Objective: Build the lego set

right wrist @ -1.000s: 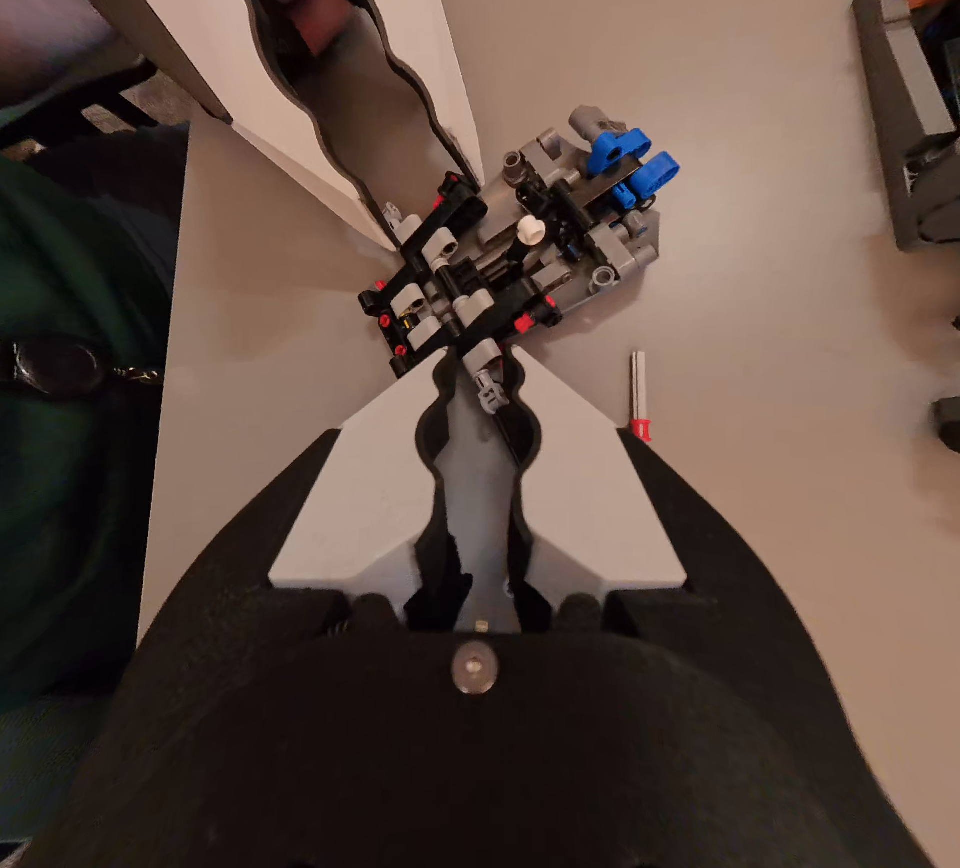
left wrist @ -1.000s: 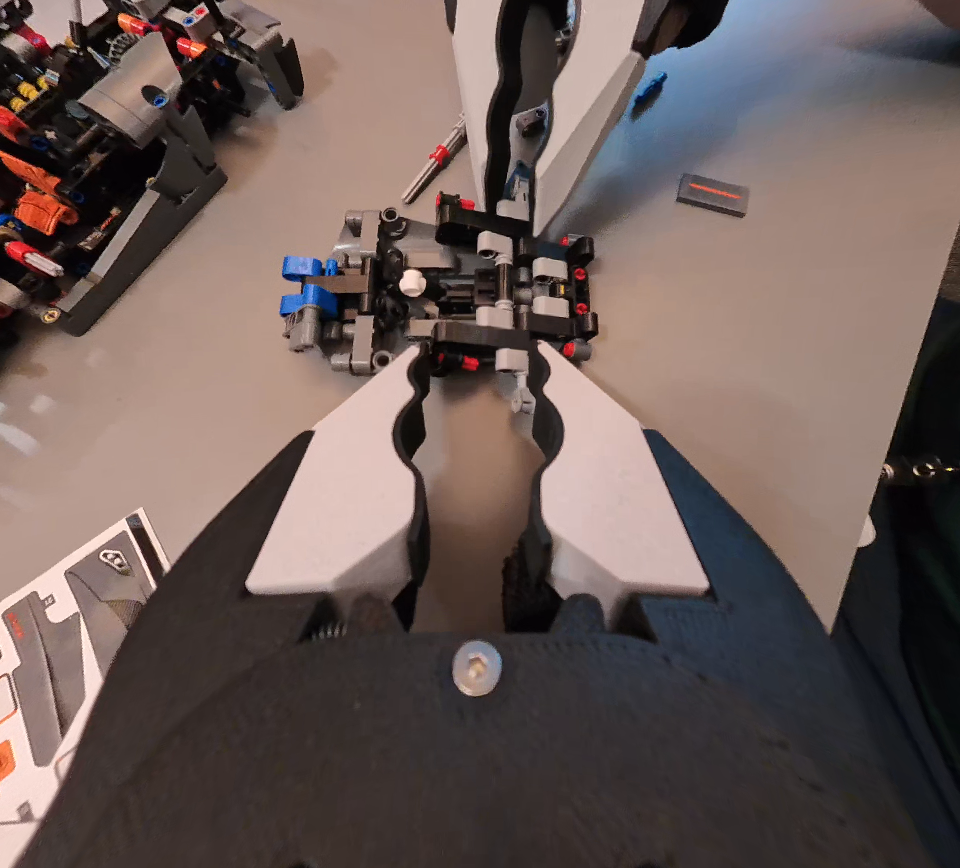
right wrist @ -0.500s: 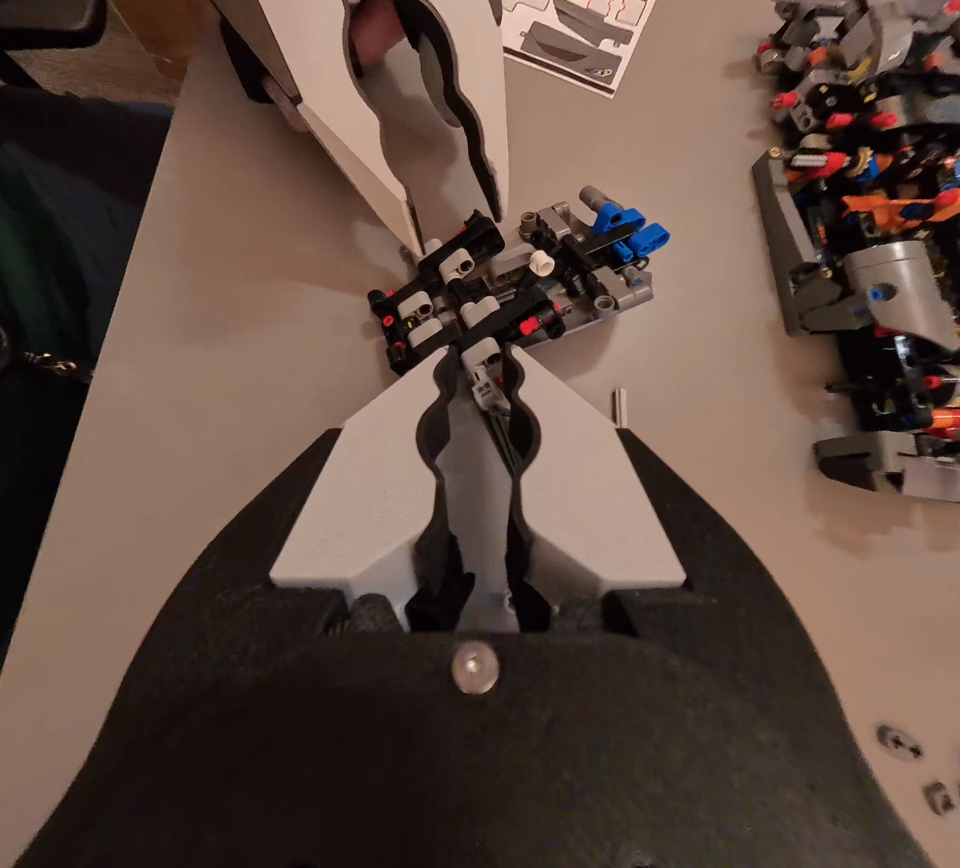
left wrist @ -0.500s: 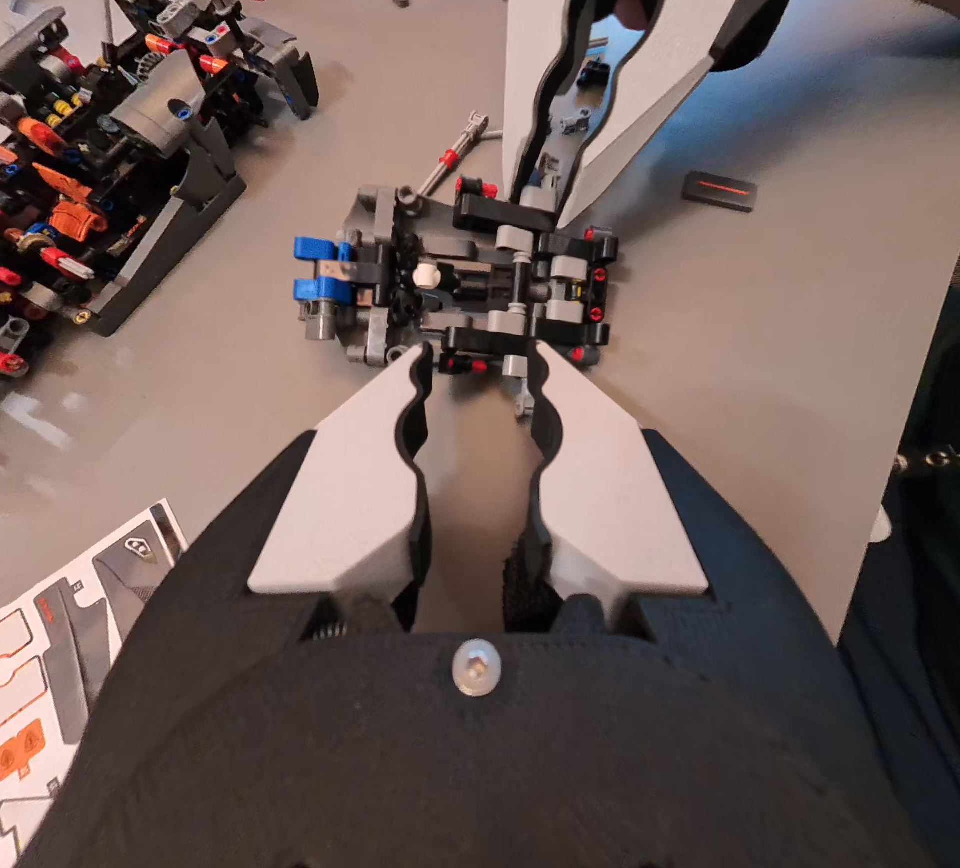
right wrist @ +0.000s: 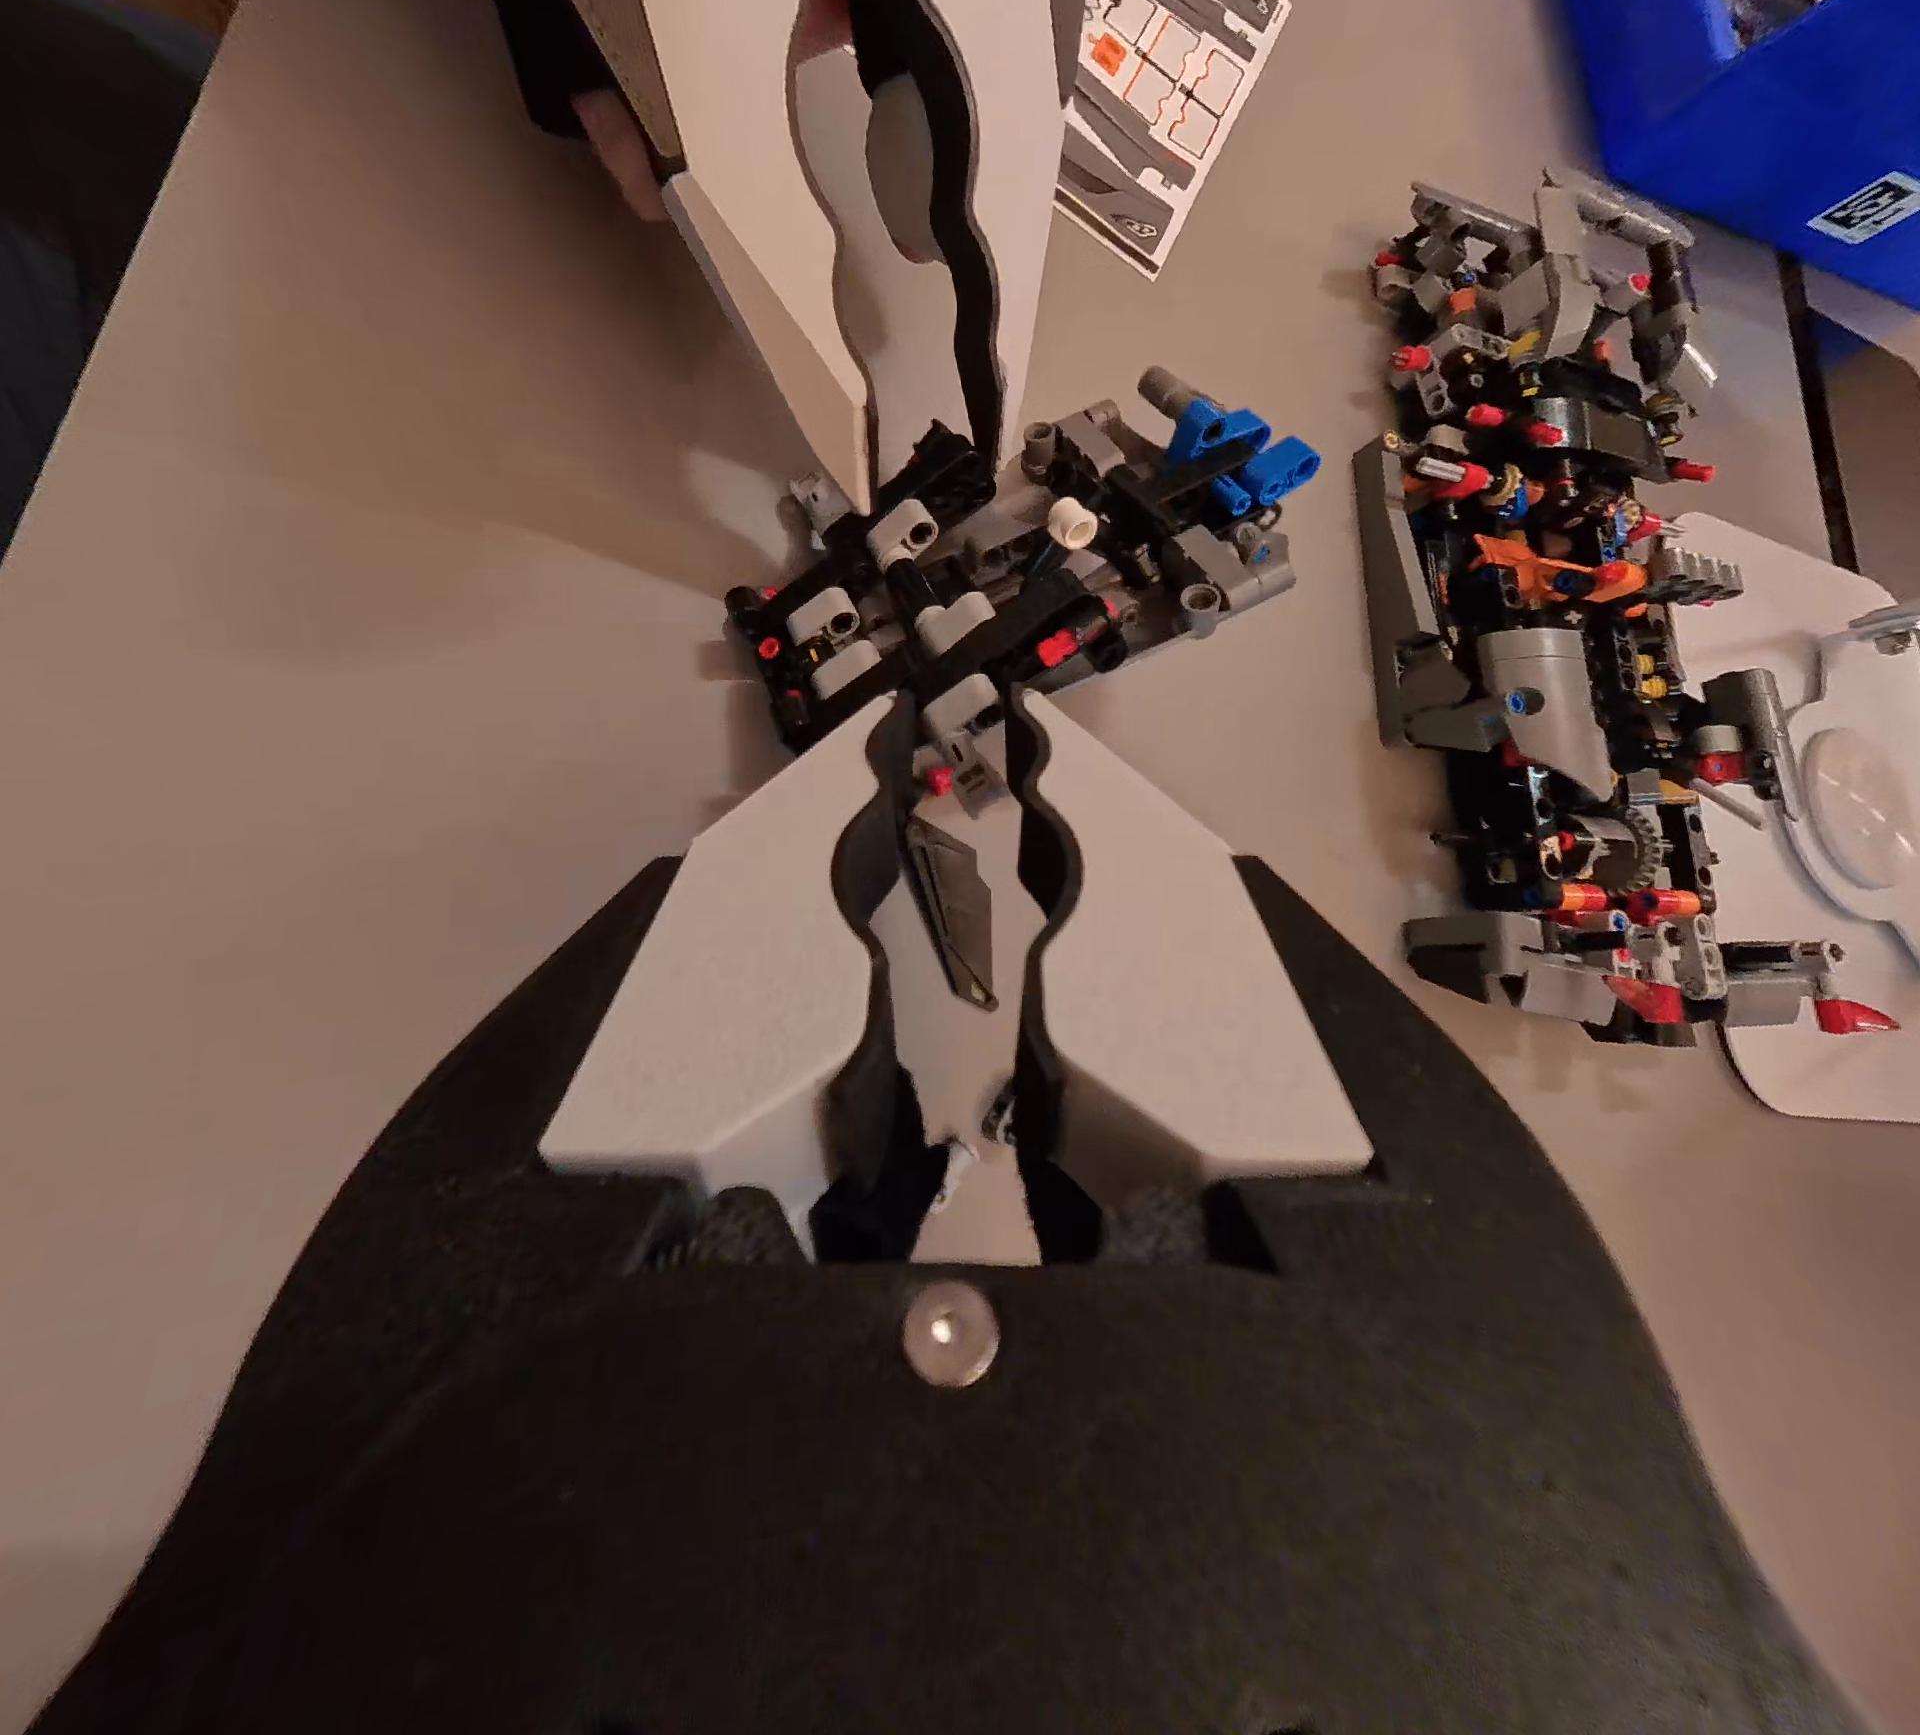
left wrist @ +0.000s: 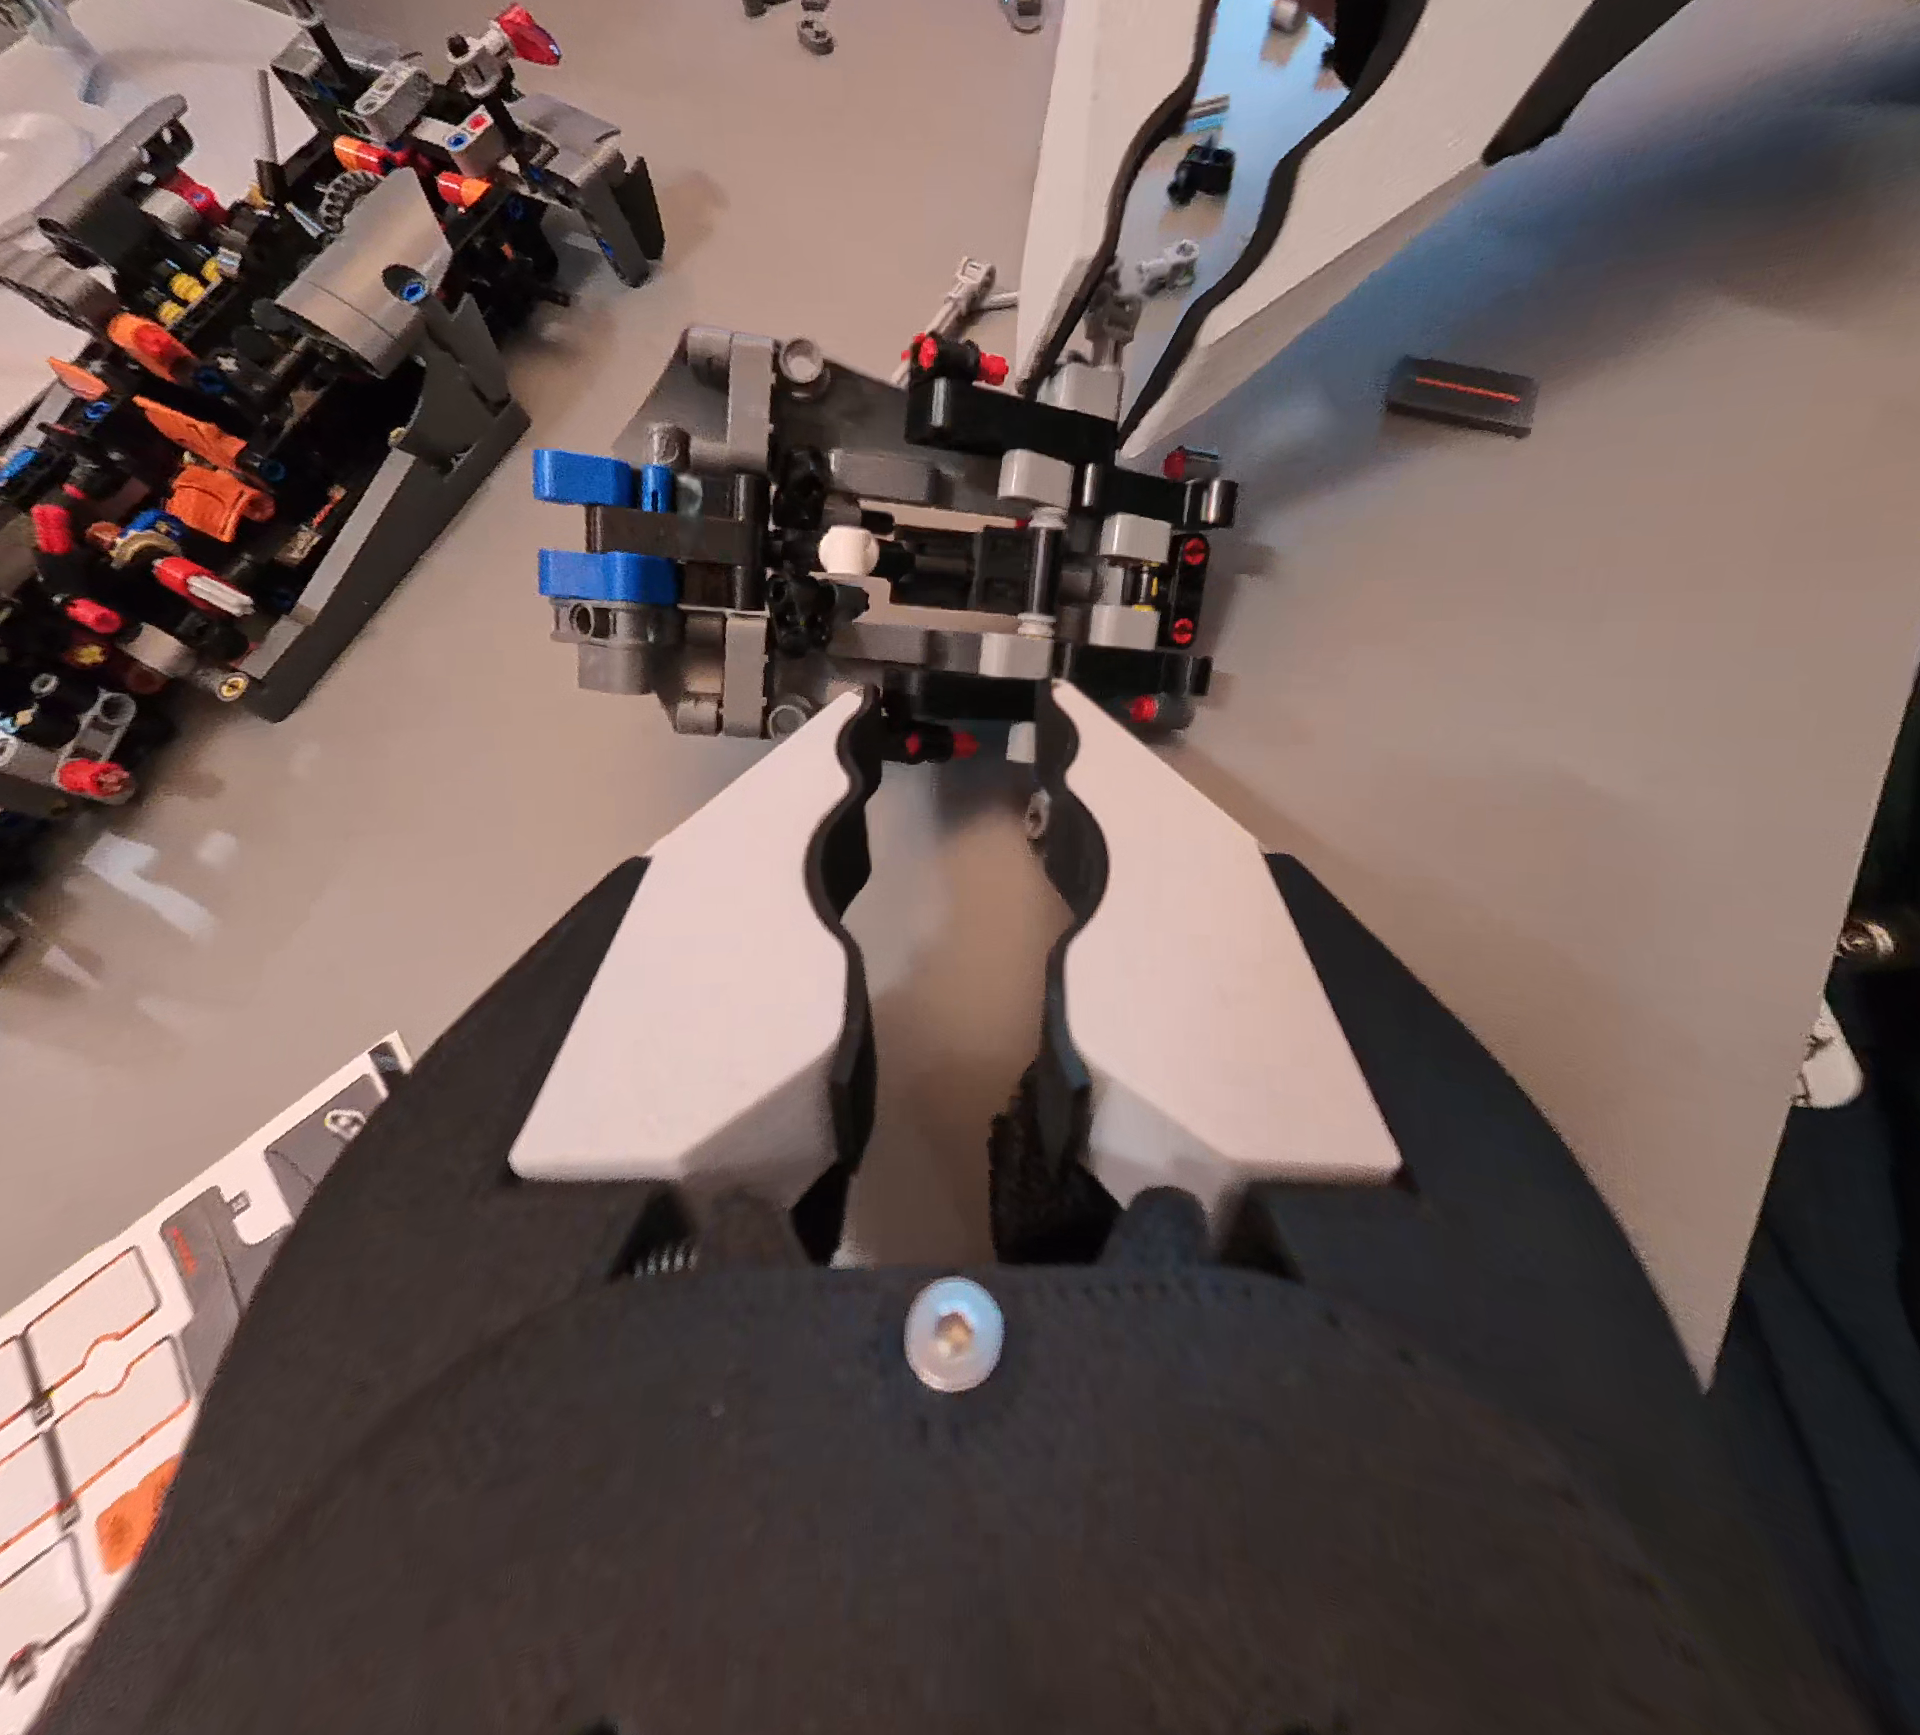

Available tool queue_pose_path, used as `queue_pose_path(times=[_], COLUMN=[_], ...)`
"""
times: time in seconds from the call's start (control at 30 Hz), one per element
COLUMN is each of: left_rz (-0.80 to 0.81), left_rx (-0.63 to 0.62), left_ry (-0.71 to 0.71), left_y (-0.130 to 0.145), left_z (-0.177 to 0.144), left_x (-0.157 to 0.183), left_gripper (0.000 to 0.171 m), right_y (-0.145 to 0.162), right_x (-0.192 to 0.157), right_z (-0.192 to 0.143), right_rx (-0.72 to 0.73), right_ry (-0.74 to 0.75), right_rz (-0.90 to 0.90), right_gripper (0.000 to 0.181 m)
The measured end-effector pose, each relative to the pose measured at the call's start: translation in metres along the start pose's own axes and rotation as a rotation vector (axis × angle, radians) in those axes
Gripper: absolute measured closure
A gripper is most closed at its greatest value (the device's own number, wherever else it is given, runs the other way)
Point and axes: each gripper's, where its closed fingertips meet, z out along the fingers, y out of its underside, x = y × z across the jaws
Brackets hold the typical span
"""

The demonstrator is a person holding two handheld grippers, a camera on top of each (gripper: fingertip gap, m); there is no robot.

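A small sub-assembly (left wrist: 935, 542) of black and grey beams with blue connectors at one end is held between both grippers, seemingly just above the grey table (left wrist: 1455, 750). My left gripper (left wrist: 956, 714) is shut on the black beam at its near edge. My right gripper (left wrist: 1086, 412) comes in from the far side and is shut on a light grey connector there. In the right wrist view my right gripper (right wrist: 958, 711) pinches that grey connector on the sub-assembly (right wrist: 1018, 563), and my left gripper (right wrist: 930, 470) clamps the opposite edge.
A large car chassis build (left wrist: 260, 438) lies left of the sub-assembly; it also shows in the right wrist view (right wrist: 1558, 646). A sticker sheet (right wrist: 1164, 54), a blue bin (right wrist: 1766, 23), a black striped tile (left wrist: 1465, 412), loose pins (left wrist: 790, 7) and a dark grey panel (right wrist: 951, 906) lie around. The table edge (left wrist: 1766, 854) is close. Some 5 centimetres of space lies between my two pairs of fingers. About 11 centimetres separates my right fingertips from the black striped tile (left wrist: 1465, 412).
Both grippers kept their hold on the sub-assembly and drew up and back from the table. The right wrist view has swung to take in the chassis and the blue bin.
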Motion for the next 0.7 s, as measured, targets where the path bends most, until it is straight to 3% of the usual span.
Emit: queue_pose_path(times=[0.33, 0.53, 0.7], left_rz=[0.067, 0.008, -0.155], left_rx=[0.101, 0.108, 0.046], left_ry=[-0.103, -0.102, -0.085], left_y=[-0.011, -0.008, 0.003], left_z=[-0.012, -0.012, -0.011], left_x=[0.002, -0.003, -0.011], left_gripper=[0.152, 0.147, 0.140], right_y=[-0.002, -0.010, -0.016], right_x=[0.002, -0.004, -0.003], right_z=[-0.006, -0.004, -0.003], right_rx=[-0.006, 0.001, -0.013], right_ry=[0.175, 0.226, 0.263], right_rz=[-0.136, -0.179, -0.181], right_gripper=[0.167, 0.166, 0.166])
